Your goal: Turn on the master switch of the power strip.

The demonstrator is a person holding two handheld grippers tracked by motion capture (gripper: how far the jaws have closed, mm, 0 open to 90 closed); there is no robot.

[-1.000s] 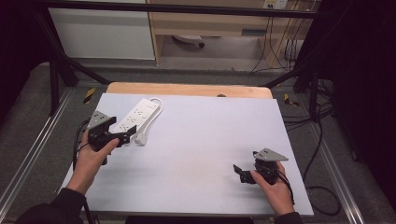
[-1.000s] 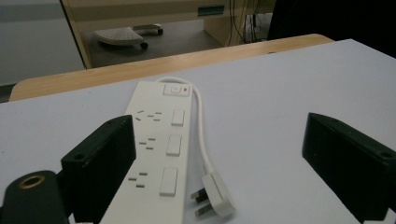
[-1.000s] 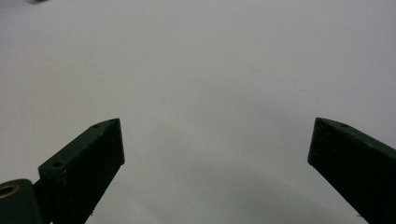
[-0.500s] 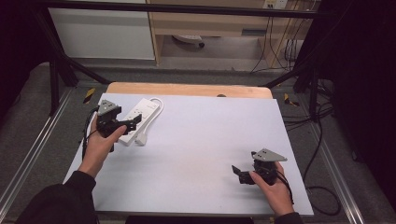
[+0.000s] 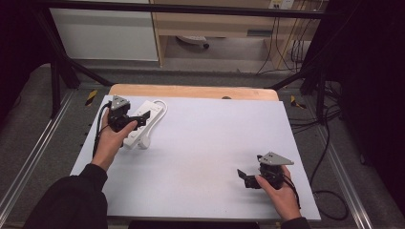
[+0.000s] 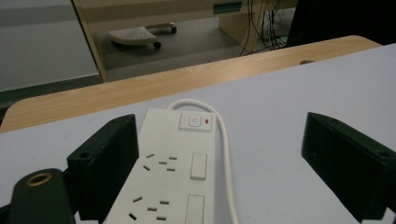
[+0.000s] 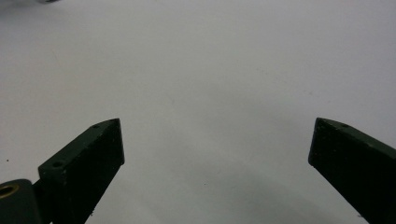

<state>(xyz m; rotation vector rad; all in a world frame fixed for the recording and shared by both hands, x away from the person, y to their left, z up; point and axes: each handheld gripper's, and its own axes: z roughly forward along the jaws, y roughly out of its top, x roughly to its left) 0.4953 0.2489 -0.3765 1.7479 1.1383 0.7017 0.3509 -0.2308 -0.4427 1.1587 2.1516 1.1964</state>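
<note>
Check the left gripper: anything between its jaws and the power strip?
Nothing visible. The left gripper is open, jaws either side of the white power strip, which lies flat on the table right in front. Its own cord runs along one side, inside the jaw gap.

Lab or test room: table (image 5: pixel 200 157) with a pale sheet sits inside a black metal frame (image 5: pixel 57 71), floor rails (image 5: pixel 28 162) at both side edges, loose cables (image 5: pixel 286 47) past the far edge, plain cabinets (image 5: pixel 105 33) behind.
</note>
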